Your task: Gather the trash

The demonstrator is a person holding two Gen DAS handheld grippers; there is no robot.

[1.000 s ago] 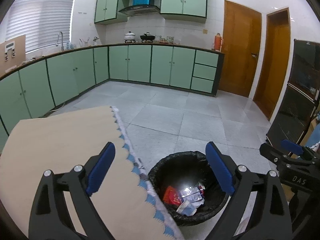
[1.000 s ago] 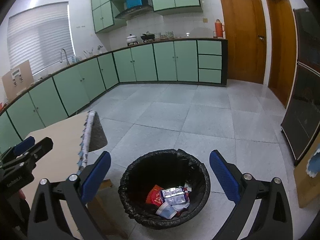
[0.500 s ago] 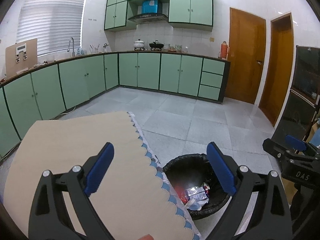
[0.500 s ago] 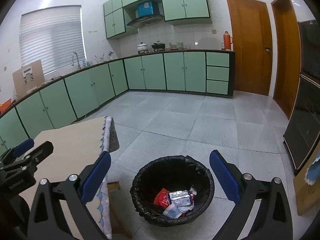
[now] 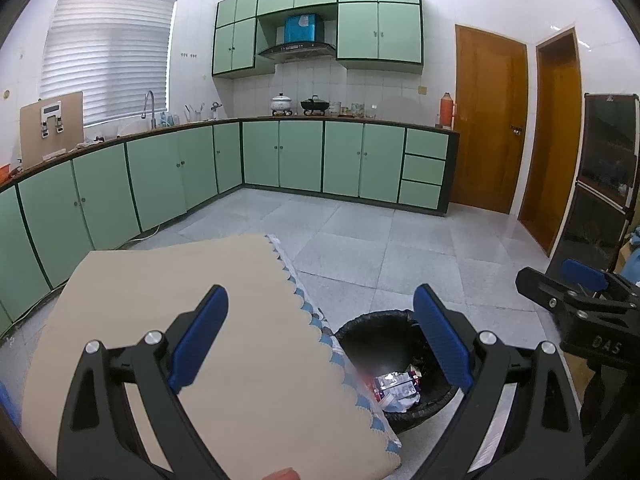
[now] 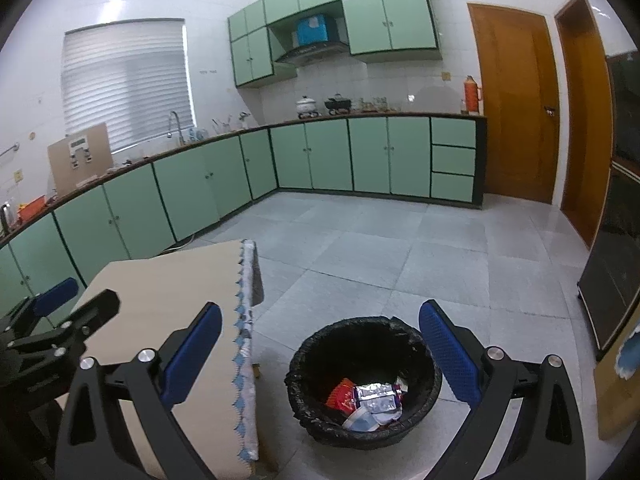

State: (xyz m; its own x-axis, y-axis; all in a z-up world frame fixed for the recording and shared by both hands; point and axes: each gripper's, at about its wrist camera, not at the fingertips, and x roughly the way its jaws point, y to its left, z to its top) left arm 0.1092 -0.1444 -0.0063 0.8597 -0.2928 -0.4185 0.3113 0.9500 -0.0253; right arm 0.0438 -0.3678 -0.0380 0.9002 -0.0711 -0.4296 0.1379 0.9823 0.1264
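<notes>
A black-lined trash bin (image 6: 362, 380) stands on the tiled floor beside the table, holding a red wrapper (image 6: 340, 396), a silver wrapper (image 6: 376, 396) and crumpled white paper. The same bin (image 5: 396, 368) shows in the left wrist view, partly behind the table edge. My left gripper (image 5: 320, 340) is open and empty above the table's corner. My right gripper (image 6: 320, 352) is open and empty above the bin's left side. The right gripper's body (image 5: 580, 312) shows at the right of the left wrist view.
A table with a beige top (image 5: 160, 320) and blue scalloped cloth edging (image 6: 242, 352) stands left of the bin. Green cabinets (image 5: 304, 156) line the far walls. Two wooden doors (image 5: 488, 120) and a dark glass cabinet (image 5: 604, 184) are at right.
Both grippers have risen and pulled back from the bin, so it looks smaller and lower in both views. Both stayed open and empty.
</notes>
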